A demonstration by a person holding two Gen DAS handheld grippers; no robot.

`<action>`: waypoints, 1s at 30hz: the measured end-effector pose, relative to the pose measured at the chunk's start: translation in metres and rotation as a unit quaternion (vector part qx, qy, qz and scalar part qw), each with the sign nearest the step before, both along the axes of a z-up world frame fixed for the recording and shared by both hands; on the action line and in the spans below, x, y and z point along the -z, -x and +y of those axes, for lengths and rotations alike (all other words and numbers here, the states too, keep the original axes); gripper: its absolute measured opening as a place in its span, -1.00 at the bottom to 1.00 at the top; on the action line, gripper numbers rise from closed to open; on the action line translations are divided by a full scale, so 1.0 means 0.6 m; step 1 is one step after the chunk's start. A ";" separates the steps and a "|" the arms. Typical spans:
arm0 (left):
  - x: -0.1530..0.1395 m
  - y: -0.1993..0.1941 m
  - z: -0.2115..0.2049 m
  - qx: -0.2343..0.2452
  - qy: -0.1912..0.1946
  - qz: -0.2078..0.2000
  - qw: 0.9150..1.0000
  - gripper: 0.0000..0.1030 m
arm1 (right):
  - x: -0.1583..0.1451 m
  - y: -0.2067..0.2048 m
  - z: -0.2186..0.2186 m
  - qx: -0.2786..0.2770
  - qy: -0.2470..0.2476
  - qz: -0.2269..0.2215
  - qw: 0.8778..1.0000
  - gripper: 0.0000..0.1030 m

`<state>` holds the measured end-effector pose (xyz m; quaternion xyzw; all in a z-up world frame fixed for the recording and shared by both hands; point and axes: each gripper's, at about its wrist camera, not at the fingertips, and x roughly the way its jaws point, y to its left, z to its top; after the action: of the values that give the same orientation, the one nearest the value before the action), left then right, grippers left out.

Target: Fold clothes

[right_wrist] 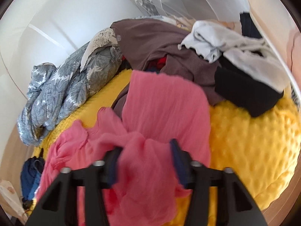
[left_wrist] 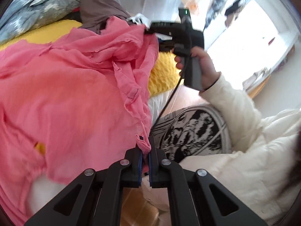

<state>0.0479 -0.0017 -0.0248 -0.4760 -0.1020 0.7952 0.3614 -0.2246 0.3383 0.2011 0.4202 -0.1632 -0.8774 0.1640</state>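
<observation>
Pinching a hem of the pink shirt, the left gripper is clenched on the fabric, the garment spread over the yellow blanket; a hand holds the right gripper at its far edge. From the right wrist, bunched pink cloth fills the half-parted jaws; whether they press it, I cannot tell.

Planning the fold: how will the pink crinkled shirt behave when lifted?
Likely floppy: the pink crinkled shirt hangs in folds from the left claw. Probably light, since the cloth looks thin. It bunches between the right claw fingers, so it may sag.
</observation>
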 end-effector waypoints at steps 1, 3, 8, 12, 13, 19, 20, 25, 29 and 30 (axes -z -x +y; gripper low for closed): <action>-0.005 -0.002 -0.010 -0.011 -0.011 0.000 1.000 -0.92 | -0.004 0.004 0.001 0.005 0.000 0.007 1.000 -0.33; -0.016 -0.013 -0.032 -0.029 -0.040 0.001 0.999 -0.92 | -0.010 0.010 0.009 0.022 0.005 0.019 1.000 -0.41; -0.031 -0.049 -0.063 -0.047 -0.084 0.016 0.995 -0.92 | -0.025 0.033 0.029 0.059 0.014 0.046 0.997 -0.61; -0.038 -0.080 -0.064 -0.040 -0.092 0.034 0.994 -0.92 | -0.040 0.040 0.031 0.071 -0.006 0.074 0.995 -0.91; -0.038 -0.085 -0.061 -0.041 -0.089 0.036 0.995 -0.92 | -0.044 0.041 0.033 0.073 -0.002 0.079 0.994 -0.91; -0.019 -0.073 -0.073 -0.065 -0.057 0.006 0.996 -0.91 | -0.060 0.008 -0.007 -0.014 0.030 0.058 0.998 -0.30; -0.017 -0.071 -0.072 -0.067 -0.053 0.004 0.996 -0.91 | -0.060 -0.006 -0.028 -0.045 0.024 0.051 0.997 0.15; -0.016 -0.065 -0.071 -0.073 -0.052 0.001 0.996 -0.91 | -0.079 -0.110 -0.158 -0.222 -0.033 0.071 0.972 0.23; -0.020 -0.068 -0.070 -0.068 -0.057 0.005 0.996 -0.91 | -0.062 -0.190 -0.267 -0.333 -0.123 0.063 0.933 0.23; -0.021 -0.068 -0.070 -0.067 -0.057 0.007 0.996 -0.91 | -0.050 -0.202 -0.288 -0.346 -0.150 0.058 0.924 0.23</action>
<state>0.0888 -0.0435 -0.0120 -0.4410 -0.1764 0.8140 0.3345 -0.1034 0.1654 0.2310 0.4184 0.1360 -0.8034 0.4012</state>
